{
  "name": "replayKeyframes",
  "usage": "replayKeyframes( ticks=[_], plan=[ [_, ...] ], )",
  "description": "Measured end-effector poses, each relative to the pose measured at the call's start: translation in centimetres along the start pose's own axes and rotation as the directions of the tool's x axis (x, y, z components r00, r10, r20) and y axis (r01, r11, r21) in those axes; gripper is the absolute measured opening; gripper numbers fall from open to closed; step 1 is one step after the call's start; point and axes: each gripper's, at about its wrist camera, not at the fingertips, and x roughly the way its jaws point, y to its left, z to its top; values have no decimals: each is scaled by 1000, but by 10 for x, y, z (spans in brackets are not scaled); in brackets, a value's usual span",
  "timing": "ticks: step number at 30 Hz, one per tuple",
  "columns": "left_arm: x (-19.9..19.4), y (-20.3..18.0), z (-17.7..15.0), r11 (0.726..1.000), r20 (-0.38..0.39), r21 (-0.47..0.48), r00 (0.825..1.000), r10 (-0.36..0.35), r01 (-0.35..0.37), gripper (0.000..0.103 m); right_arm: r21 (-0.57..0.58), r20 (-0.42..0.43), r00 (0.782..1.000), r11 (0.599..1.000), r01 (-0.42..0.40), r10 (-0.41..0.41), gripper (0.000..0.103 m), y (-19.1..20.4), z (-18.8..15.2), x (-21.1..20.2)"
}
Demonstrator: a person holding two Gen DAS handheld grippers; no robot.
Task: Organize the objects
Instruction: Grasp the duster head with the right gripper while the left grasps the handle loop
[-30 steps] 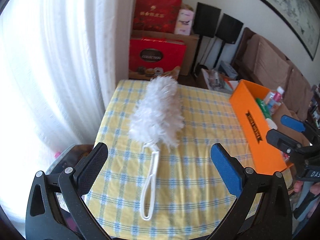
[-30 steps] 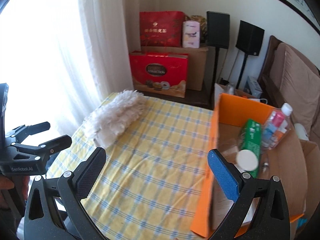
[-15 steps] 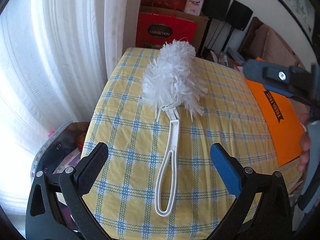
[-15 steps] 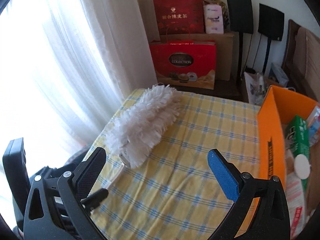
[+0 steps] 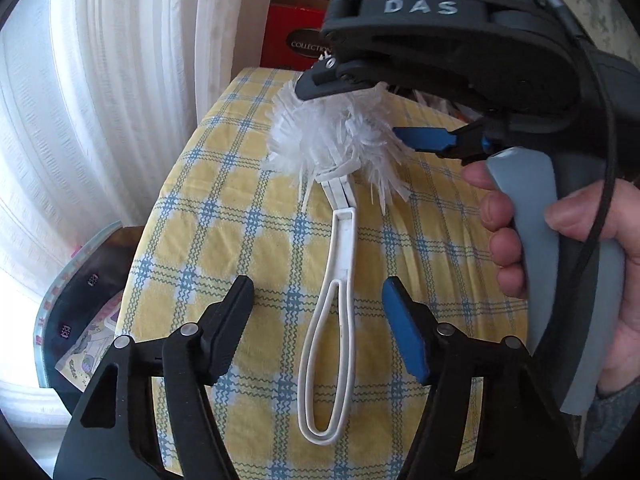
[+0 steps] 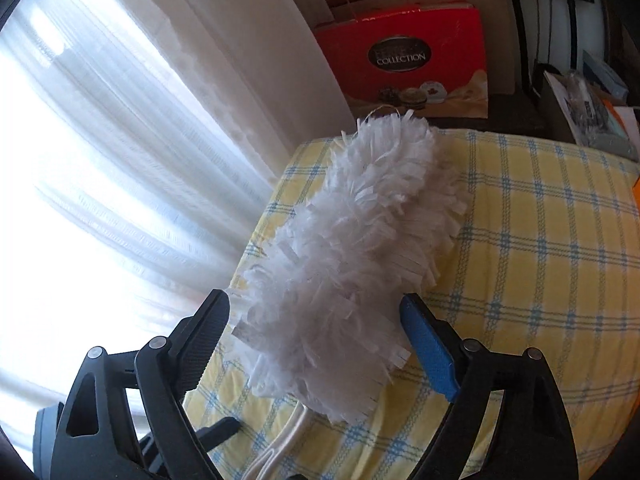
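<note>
A white fluffy duster (image 5: 332, 136) with a white looped plastic handle (image 5: 332, 320) lies on the yellow checked tablecloth (image 5: 224, 216). My left gripper (image 5: 318, 320) is open, its fingers on either side of the handle loop, just above the cloth. My right gripper (image 6: 316, 332) is open, its fingers either side of the near end of the duster's fluffy head (image 6: 352, 248). In the left wrist view the right gripper (image 5: 360, 108) hangs over the duster head, held by a hand.
A white curtain (image 6: 120, 140) hangs along the table's left edge. Red gift boxes (image 6: 416, 60) and a cardboard box stand on the floor beyond the far edge. A plastic bin with items (image 5: 80, 320) sits on the floor at left.
Both grippers have moved in close to the duster: the left down over the handle loop, the right over the fluffy head. The orange box has left both views.
</note>
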Motion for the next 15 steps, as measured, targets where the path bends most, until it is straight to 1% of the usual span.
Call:
replayKeyframes(
  ticks=[1, 2, 4, 5, 6, 7, 8, 9, 10, 12, 13, 15],
  plan=[
    [1, -1, 0, 1000, -1, 7, 1000, 6, -6, 55, 0, -5, 1000, 1000, 5, -5, 76, 0, 1, 3],
    [1, -3, 0, 1000, 1, 13, 1000, 11, -11, 52, -4, -13, 1000, 1000, 16, -16, 73, 1, 1, 6],
    [2, -4, 0, 1000, 4, 20, 1000, 21, -21, 46, -14, -24, 999, 999, 34, -34, 62, 2, 1, 10],
    [2, -5, 0, 999, 6, 22, 1000, 28, -28, 42, -17, -28, 999, 999, 40, -40, 60, 1, 2, 12],
    [2, -5, 0, 999, 8, 23, 999, 32, -33, 37, -19, -31, 999, 999, 39, -40, 53, 0, 2, 12],
    [2, -5, 0, 999, 10, 23, 999, 34, -35, 36, -17, -33, 999, 999, 35, -35, 46, -1, 2, 13],
    [2, -6, 0, 999, 12, 22, 999, 29, -30, 31, -13, -34, 999, 999, 32, -32, 43, -1, 2, 13],
    [2, -6, 0, 999, 12, 22, 1000, 25, -26, 23, -9, -34, 999, 1000, 28, -29, 39, -2, 2, 12],
    [2, -8, 0, 999, 12, 25, 1000, 20, -20, 20, -5, -31, 999, 1000, 28, -28, 36, -3, 2, 11],
    [2, -14, -2, 999, 10, 45, 1000, 14, -15, 16, 4, -22, 999, 1000, 23, -23, 33, -4, 1, 7],
    [1, -17, -2, 998, 8, 58, 1000, 5, -6, 16, 9, -16, 1000, 1000, 19, -19, 30, -3, 1, 5],
    [-3, -24, -3, 997, 16, 78, 1000, -4, 3, 16, 15, 3, 1000, 1000, 10, -10, 28, -3, 2, -1]
  ],
)
